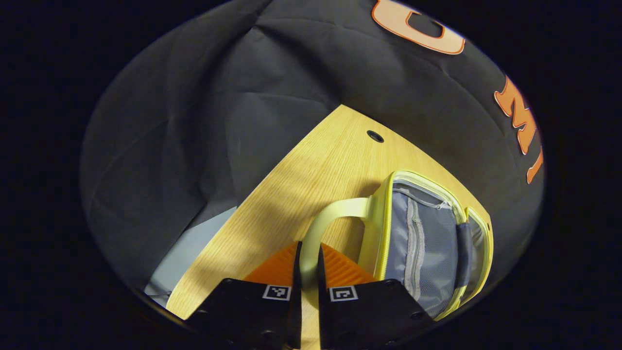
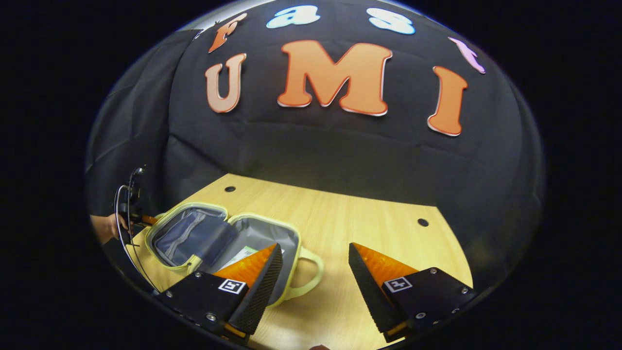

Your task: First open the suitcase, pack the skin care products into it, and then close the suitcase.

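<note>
Now: a pale yellow suitcase [image 2: 228, 238] lies open, grey lining showing.
Left gripper [image 1: 309, 272] is clamped on its handle [image 1: 320, 228]; right gripper [image 2: 316, 272] hovers, fingers apart, over the table [image 2: 359, 218].

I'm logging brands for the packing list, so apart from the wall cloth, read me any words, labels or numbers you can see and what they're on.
Suitcase: no text visible.
Packet inside it: print too blurred to read.
Left gripper, shut on the handle: square code tags, no words.
Right gripper: square code tags, no words.
Table: none.
</note>
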Motion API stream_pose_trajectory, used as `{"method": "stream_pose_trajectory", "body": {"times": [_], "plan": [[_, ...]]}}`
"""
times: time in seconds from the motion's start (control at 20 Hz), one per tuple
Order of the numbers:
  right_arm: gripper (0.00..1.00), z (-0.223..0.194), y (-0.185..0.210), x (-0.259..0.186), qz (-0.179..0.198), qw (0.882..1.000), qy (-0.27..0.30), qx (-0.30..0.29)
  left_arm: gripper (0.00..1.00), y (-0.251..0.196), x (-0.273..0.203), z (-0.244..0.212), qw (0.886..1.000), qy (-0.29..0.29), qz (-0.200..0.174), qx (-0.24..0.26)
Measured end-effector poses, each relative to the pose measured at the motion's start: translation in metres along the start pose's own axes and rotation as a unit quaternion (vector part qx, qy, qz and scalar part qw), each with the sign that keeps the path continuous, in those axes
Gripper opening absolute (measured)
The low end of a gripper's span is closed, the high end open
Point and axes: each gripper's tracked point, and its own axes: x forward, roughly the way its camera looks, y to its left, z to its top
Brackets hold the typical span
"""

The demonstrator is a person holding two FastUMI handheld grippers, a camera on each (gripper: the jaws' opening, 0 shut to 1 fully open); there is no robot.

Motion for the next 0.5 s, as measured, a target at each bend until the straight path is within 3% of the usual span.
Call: {"method": "stream_pose_trajectory", "body": {"times": [0.1, 0.3, 0.5], "plan": [[0.88, 0.012, -0.022, -0.007, -0.025, 1.000, -0.018, 0.002, 0.08, -0.013, -0.007, 0.010, 1.000, -0.014, -0.016, 0.010], [0.89, 0.029, -0.060, -0.014, -0.064, 0.997, -0.045, 0.003, 0.07, -0.032, -0.043, 0.038, 0.995, -0.048, -0.017, 0.080], [0.90, 0.042, -0.087, -0.021, -0.109, 0.991, -0.082, -0.008, 0.06, -0.062, -0.085, 0.072, 0.988, -0.095, -0.030, 0.120]]}}
